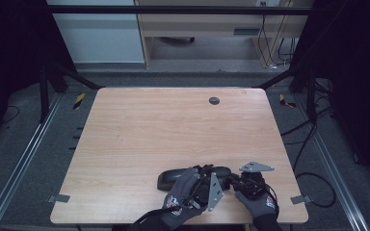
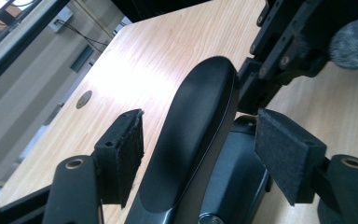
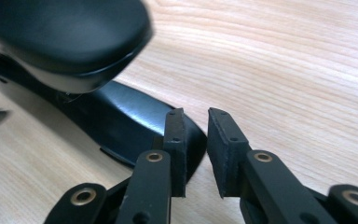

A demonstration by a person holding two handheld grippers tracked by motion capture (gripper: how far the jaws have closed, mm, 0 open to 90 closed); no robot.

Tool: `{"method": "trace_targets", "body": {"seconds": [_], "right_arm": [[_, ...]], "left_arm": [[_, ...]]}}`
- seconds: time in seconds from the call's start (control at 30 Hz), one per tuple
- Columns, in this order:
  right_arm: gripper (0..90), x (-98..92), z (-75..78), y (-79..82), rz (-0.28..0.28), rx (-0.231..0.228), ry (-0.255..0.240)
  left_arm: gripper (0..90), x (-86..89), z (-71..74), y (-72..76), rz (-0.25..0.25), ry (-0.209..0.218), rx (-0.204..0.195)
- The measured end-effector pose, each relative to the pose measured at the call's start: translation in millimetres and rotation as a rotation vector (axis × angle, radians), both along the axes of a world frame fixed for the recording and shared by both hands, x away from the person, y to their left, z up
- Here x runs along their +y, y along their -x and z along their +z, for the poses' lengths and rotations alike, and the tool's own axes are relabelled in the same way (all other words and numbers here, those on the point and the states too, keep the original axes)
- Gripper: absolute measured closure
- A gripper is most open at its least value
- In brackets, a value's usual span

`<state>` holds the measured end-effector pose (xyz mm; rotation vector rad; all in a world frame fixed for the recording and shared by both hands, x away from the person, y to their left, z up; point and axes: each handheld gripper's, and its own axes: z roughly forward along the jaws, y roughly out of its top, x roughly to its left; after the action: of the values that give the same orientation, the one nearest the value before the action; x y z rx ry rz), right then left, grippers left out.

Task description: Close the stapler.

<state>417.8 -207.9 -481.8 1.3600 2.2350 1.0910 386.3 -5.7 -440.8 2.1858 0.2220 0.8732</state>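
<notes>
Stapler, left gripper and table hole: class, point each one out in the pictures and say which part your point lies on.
stapler (image 2: 191, 140), left gripper view, on its glossy black top arm.
left gripper (image 2: 198, 154), left gripper view, midway between its open pads, which stand clear of the stapler.
table hole (image 1: 214, 100), high view, on its dark round cap.

one black stapler (image 1: 192, 175), two tongs, one table (image 1: 173, 125)
</notes>
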Motion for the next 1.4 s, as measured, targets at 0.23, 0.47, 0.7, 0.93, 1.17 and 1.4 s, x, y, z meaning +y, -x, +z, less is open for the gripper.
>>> {"method": "trace_targets", "body": {"seconds": [0.23,0.47,0.7,0.93,1.17,1.4], "right_arm": [[78.3,-11.3,3.4,-2.1,-0.042,-0.017,-0.019],[83.7,-19.4,10.2,-1.6,-0.072,-0.054,-0.034],[90.0,-24.0,15.4,-3.1,-0.075,-0.065,-0.046],[90.0,-25.0,25.0,-2.2,-0.067,-0.072,-0.070],[90.0,-20.6,35.0,-2.4,-0.059,-0.092,-0.094],[90.0,-11.4,50.5,1.5,-0.022,-0.121,-0.126]], "left_arm": [[30.5,13.3,13.6,1.3,0.004,0.049,0.035],[31.1,41.2,29.3,-2.9,0.042,0.110,0.062],[31.6,76.8,34.1,-11.7,0.110,0.165,0.094],[32.4,116.8,31.7,-20.3,0.197,0.219,0.125],[33.4,158.8,18.8,-31.2,0.307,0.273,0.171],[33.8,192.3,8.1,-33.7,0.400,0.312,0.210]]}}
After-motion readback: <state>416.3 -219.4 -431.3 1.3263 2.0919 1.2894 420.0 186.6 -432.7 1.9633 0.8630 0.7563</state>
